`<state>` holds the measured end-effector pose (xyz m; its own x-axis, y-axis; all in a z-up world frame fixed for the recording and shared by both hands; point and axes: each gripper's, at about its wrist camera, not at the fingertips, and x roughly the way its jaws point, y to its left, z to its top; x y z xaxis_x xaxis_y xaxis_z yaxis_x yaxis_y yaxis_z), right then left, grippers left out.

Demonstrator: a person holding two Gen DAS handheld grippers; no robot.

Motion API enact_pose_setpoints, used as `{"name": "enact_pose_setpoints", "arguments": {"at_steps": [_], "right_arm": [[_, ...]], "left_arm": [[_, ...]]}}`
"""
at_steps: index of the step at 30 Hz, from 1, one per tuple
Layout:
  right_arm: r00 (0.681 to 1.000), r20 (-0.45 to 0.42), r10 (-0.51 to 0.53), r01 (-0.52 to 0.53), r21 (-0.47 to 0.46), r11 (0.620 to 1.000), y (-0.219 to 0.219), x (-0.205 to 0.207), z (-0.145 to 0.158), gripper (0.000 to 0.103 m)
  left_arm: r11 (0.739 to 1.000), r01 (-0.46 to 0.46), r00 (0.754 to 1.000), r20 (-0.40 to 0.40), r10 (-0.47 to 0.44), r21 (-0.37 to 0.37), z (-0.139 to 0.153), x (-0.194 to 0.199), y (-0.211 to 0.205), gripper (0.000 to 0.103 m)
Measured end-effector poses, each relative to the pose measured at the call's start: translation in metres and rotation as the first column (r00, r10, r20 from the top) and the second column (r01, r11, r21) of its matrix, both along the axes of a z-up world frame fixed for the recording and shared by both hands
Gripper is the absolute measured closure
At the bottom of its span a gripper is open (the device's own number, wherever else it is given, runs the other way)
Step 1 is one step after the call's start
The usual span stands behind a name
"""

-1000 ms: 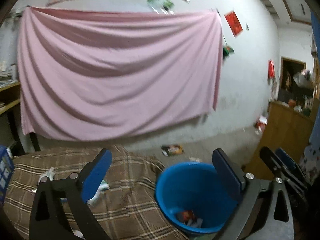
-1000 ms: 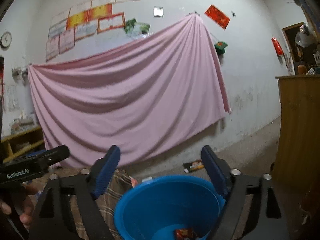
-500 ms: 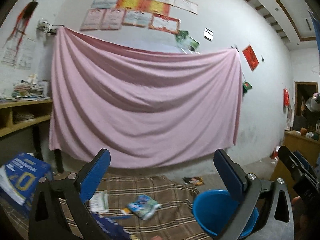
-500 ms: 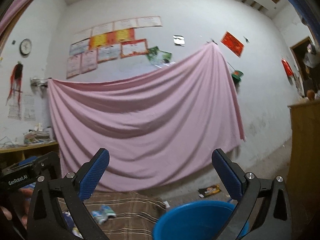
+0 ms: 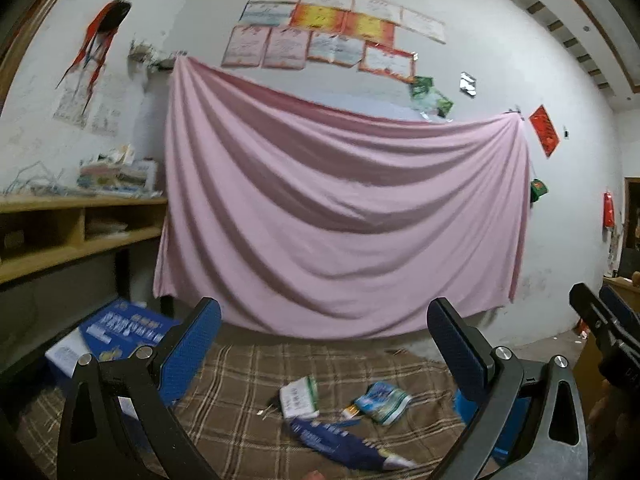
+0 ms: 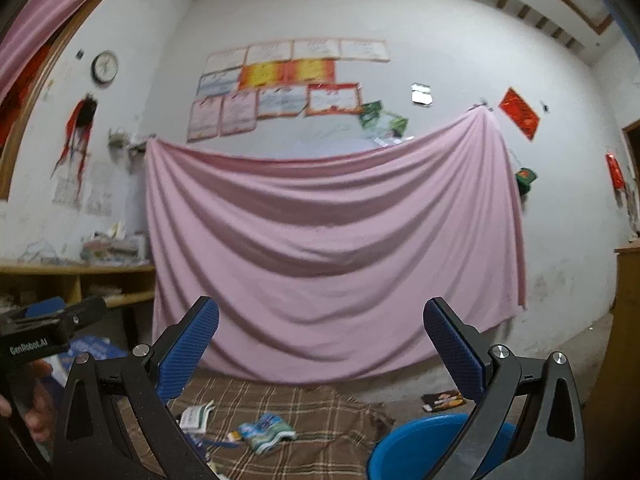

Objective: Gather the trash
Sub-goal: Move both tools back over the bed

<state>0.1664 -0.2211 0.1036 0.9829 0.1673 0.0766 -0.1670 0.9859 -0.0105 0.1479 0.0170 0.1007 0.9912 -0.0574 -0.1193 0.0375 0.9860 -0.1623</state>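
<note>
Both grippers empty. Left gripper (image 5: 324, 344) has jaws spread wide, nothing btwn them; right gripper (image 6: 320, 344) likewise wide apart, nothing held. Both point roughly level over the plaid cloth (image 5: 248, 364).

Trash lies on that cloth, near-centre: a white-and-green packet (image 5: 298, 396), just right of it a teal crinkled wrapper (image 5: 382, 398), and nearer the camera a long dark-blue wrapper (image 5: 340, 446) w/ a white end. A small tube-like bit sits btwn the teal and blue ones, too blurred to name. One more wrapper (image 6: 442, 400) lies on the bare floor, far side of the blue bucket (image 6: 416, 448), which stands at the cloth's right edge.

Handling, judged: all look like thin film or paper packs, very light, soft, prob. slick. They'll crumple under the pads, so pinch a raised fold or a puffed edge rather than a flat face. Teal one is bunched up, easiest bite. Blue one lies flat and long; take it at an end. Cloth underneath is loose and may get nipped w/ the wrapper.

Around: a blue printed box (image 5: 120, 332) at far left of the cloth, shelf unit (image 5: 80, 236) on the left, pink sheet (image 5: 340, 220) on the far wall. Nothing blocks the reach to the wrappers; the two grippers are close side by side and could crowd each other.
</note>
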Motion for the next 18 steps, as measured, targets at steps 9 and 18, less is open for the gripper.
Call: {"name": "enact_pose_setpoints", "arguments": {"at_steps": [9,18], "right_arm": [[0.982,-0.183,0.036,-0.054,-0.093,0.994,0.023,0.030,-0.039,0.000],[0.925,-0.380,0.024,-0.086,-0.146,0.986,0.019,0.062,-0.072,0.000]], "left_arm": [[0.999,-0.014,0.982,-0.191,0.004,-0.052,-0.046,0.016,0.015,0.002],[0.995,-0.012,0.901,-0.432,-0.033,-0.100,-0.086,0.055,0.004,0.002]]}}
